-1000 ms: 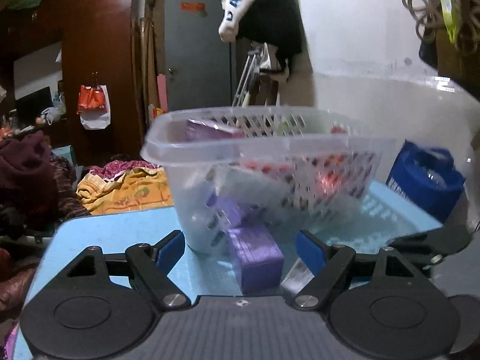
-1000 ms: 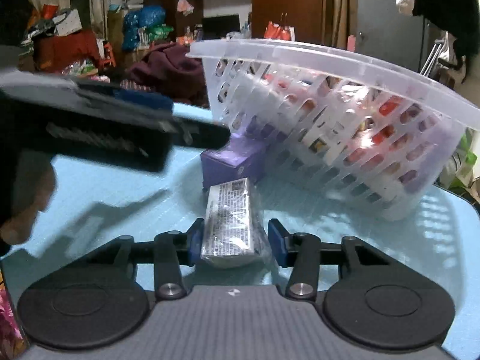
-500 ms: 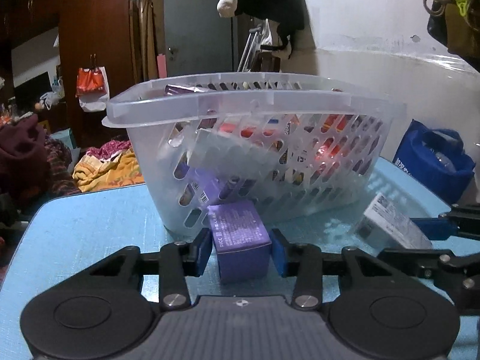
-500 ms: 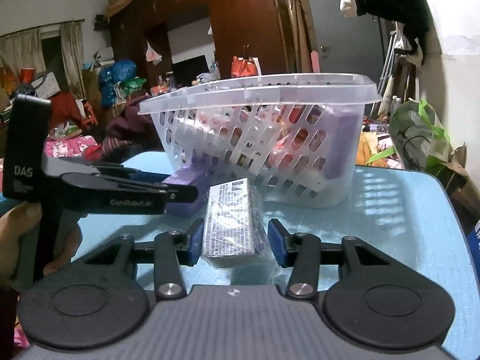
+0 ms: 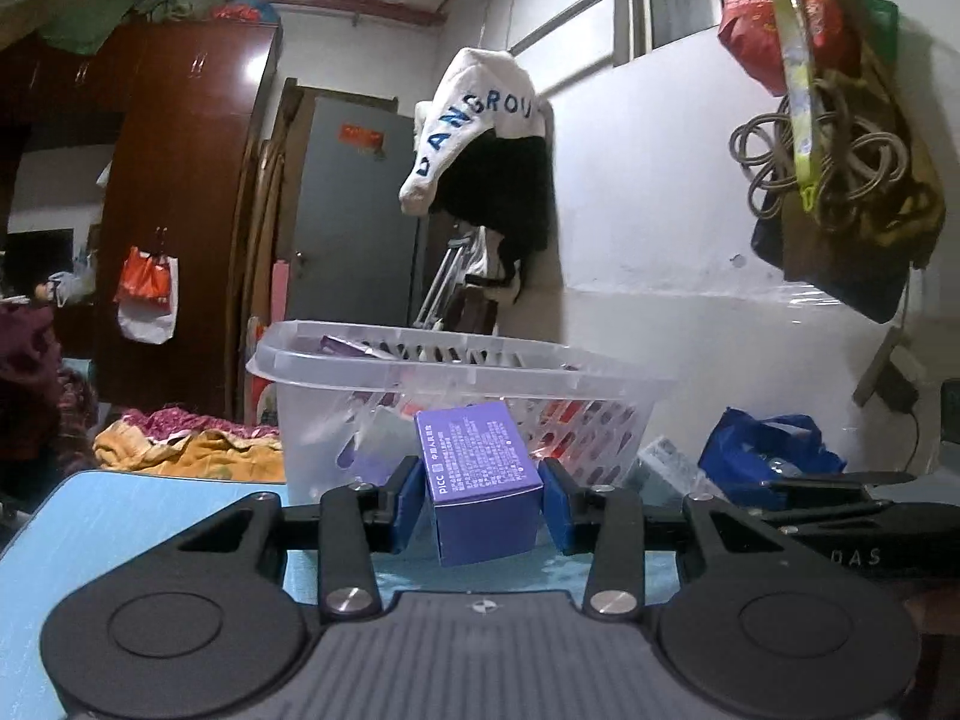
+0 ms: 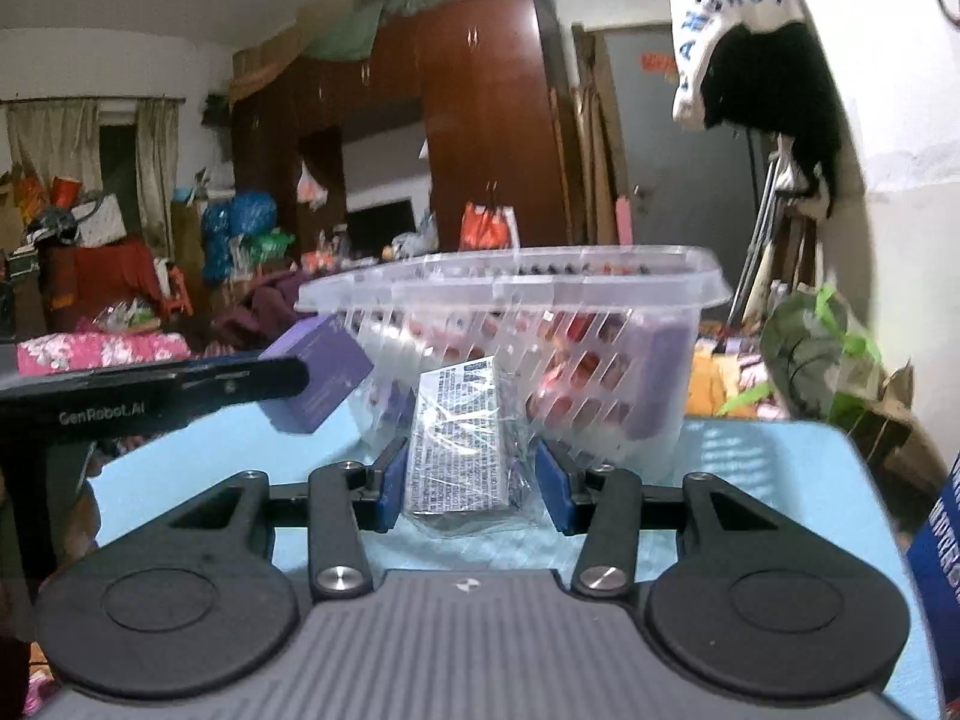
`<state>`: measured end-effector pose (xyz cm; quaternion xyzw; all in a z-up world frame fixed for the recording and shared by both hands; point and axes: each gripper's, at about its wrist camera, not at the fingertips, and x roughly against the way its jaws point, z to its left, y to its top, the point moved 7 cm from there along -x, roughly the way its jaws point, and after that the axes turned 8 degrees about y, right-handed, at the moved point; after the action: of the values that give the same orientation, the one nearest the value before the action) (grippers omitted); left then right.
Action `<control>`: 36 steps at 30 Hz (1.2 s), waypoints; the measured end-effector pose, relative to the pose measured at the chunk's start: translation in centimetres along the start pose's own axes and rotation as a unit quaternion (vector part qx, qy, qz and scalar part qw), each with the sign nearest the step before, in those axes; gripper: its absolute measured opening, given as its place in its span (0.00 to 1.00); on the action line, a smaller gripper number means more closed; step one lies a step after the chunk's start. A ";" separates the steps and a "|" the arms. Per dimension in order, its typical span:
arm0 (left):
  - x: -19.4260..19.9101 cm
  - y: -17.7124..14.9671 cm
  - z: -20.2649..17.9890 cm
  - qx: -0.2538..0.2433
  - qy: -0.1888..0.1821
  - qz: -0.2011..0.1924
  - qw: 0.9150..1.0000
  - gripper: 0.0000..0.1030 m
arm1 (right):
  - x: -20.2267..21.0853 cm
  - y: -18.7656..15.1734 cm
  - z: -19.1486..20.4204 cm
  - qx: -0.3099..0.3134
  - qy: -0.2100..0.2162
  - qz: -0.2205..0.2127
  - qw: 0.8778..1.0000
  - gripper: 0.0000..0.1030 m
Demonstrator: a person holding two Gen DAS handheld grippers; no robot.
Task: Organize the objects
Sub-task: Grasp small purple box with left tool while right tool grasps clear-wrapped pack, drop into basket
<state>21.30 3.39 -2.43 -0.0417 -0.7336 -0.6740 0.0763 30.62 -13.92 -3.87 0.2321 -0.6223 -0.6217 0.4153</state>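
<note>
My left gripper (image 5: 480, 501) is shut on a purple box (image 5: 480, 474) and holds it off the blue table, in front of a clear slotted basket (image 5: 456, 372) full of packets. My right gripper (image 6: 468, 480) is shut on a plastic-wrapped box with black print (image 6: 459, 450), also raised before the basket (image 6: 540, 294). The purple box (image 6: 318, 369) and the left gripper arm (image 6: 150, 387) show at the left of the right wrist view. The wrapped box (image 5: 663, 468) shows at the right in the left wrist view.
The blue table (image 6: 774, 462) carries the basket. A blue bag (image 5: 762, 450) lies at the right by the white wall. Clothes hang above the basket (image 5: 480, 138). Bags hang at the upper right (image 5: 840, 180). A wardrobe (image 6: 480, 138) and clutter stand beyond.
Both grippers have lifted their boxes off the table and tilted up. The left gripper closed on the purple box during the last second; the right held the wrapped box throughout.
</note>
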 end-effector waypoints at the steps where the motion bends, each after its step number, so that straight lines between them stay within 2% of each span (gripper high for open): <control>1: 0.0 0.0 -0.2 -0.003 -0.004 -0.002 1.000 0.44 | 0.2 0.1 0.1 0.004 -0.002 -0.008 1.000 0.48; 7: 0.3 0.0 -1.5 -0.023 -0.012 -0.018 0.999 0.44 | 1.0 0.7 0.2 0.022 -0.005 -0.045 0.999 0.48; 22: 0.3 -0.1 -0.7 -0.021 -0.014 -0.013 1.000 0.44 | 0.8 0.8 0.2 0.026 -0.011 -0.057 0.998 0.48; 25: 0.5 0.0 -0.8 -0.022 -0.014 -0.018 1.000 0.44 | 1.0 0.6 0.4 0.031 -0.015 -0.064 0.997 0.48; 27: 1.2 0.4 -0.6 -0.015 -0.017 -0.034 0.999 0.44 | 1.3 0.7 0.6 0.036 -0.020 -0.072 0.997 0.48; 31: 3.2 3.2 -0.8 -0.015 -0.030 -0.074 0.997 0.44 | 2.3 2.8 1.2 0.040 -0.009 -0.097 0.994 0.48; 33: 3.4 6.2 -0.9 -0.015 -0.026 -0.086 0.996 0.44 | 2.5 6.0 1.5 0.047 -0.013 -0.114 0.992 0.48; 35: 2.5 9.4 -0.9 -0.020 -0.021 -0.088 0.996 0.44 | 1.8 9.3 1.6 0.060 -0.022 -0.110 0.992 0.48; 36: 1.6 10.8 -0.9 -0.030 -0.006 -0.086 0.996 0.44 | 0.8 11.1 1.4 0.072 -0.038 -0.101 0.992 0.48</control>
<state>21.57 3.35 8.55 0.0153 -0.7141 -0.6998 0.0117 31.61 -12.46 7.25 0.2990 -0.6546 -0.6220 0.3086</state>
